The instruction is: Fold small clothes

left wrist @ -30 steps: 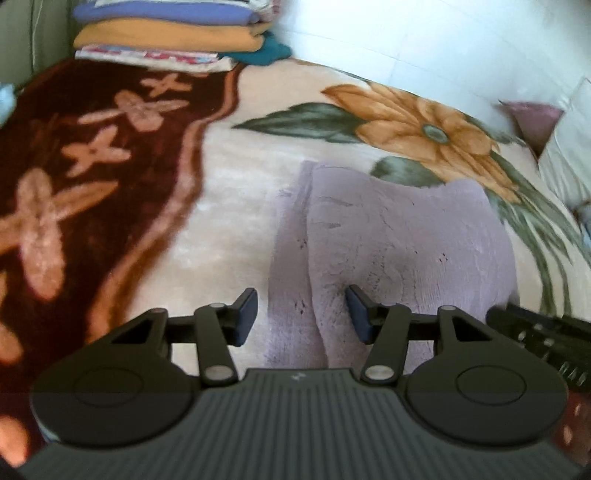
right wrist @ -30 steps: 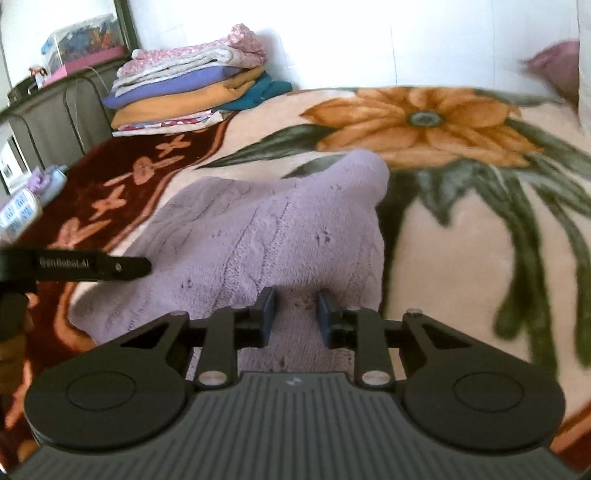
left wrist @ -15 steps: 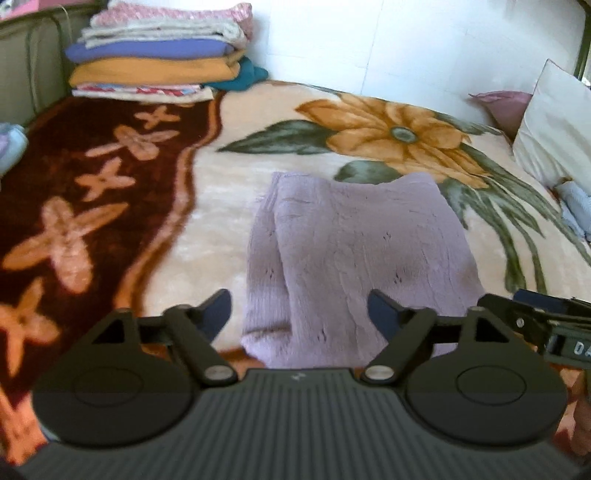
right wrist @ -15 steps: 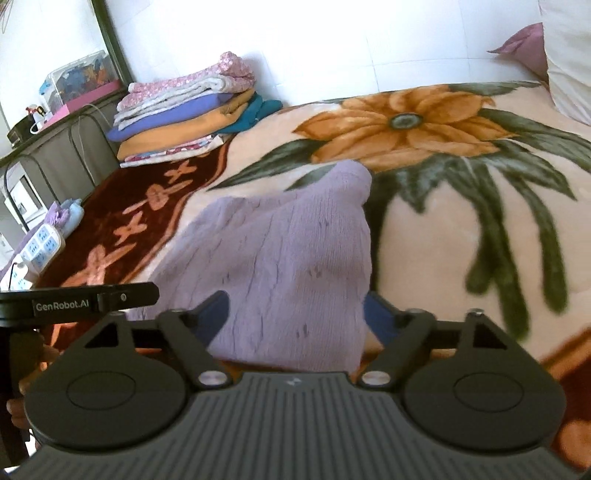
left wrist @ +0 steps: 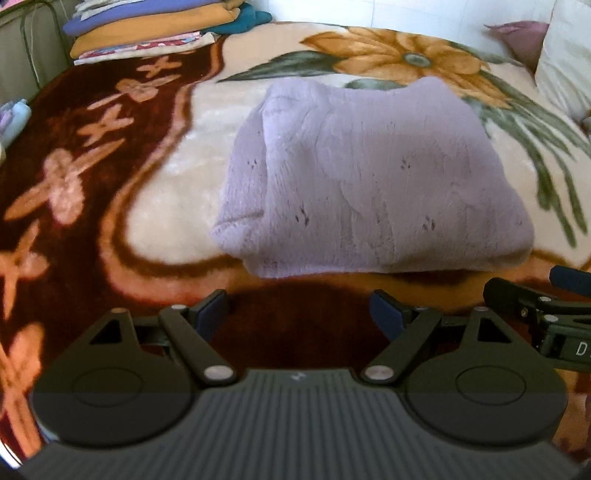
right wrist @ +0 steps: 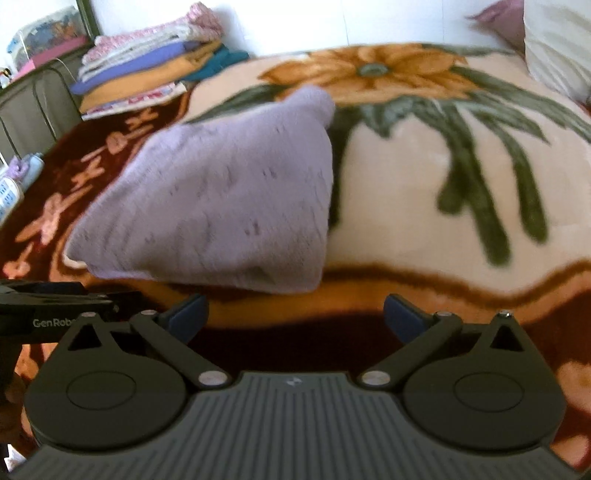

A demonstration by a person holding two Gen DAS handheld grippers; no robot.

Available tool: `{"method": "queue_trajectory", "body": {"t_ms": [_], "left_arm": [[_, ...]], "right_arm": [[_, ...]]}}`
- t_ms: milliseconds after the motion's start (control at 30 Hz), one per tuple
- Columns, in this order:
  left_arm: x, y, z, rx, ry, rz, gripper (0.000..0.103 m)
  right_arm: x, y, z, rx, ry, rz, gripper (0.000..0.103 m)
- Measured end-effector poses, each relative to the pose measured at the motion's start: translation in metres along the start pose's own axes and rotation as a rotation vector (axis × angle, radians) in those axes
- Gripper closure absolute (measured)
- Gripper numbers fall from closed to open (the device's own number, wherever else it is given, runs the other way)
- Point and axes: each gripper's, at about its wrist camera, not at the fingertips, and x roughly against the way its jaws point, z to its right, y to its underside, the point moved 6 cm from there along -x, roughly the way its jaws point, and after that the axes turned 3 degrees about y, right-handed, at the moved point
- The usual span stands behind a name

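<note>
My two wrist cameras look steeply down over the bed [left wrist: 155, 206], left and right, close to the same lilac sweater [left wrist: 369, 177] [right wrist: 221, 206].

Readable marks: "GenRobo", cut off, on my left gripper [right wrist: 55, 310]; a lone "D" on my right gripper [left wrist: 546, 321].

A floral blanket [left wrist: 177, 192] carries a folded lilac sweater [left wrist: 369, 177] and stacked clothes [left wrist: 147, 26].
</note>
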Motion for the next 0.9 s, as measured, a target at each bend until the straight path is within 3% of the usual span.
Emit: {"method": "queue_trajectory", "body": {"t_ms": [133, 900], "left_arm": [[-0.003, 0.001, 0.000, 0.005, -0.017, 0.014, 0.018], [-0.009, 0.001, 0.003, 0.031, -0.034, 0.017, 0.011]], "right_arm": [[-0.015, 0.009, 0.005, -0.024, 0.011, -0.053, 0.000], [-0.022, 0.010, 0.006, -0.005, 0.026, -0.044, 0.000]]}}
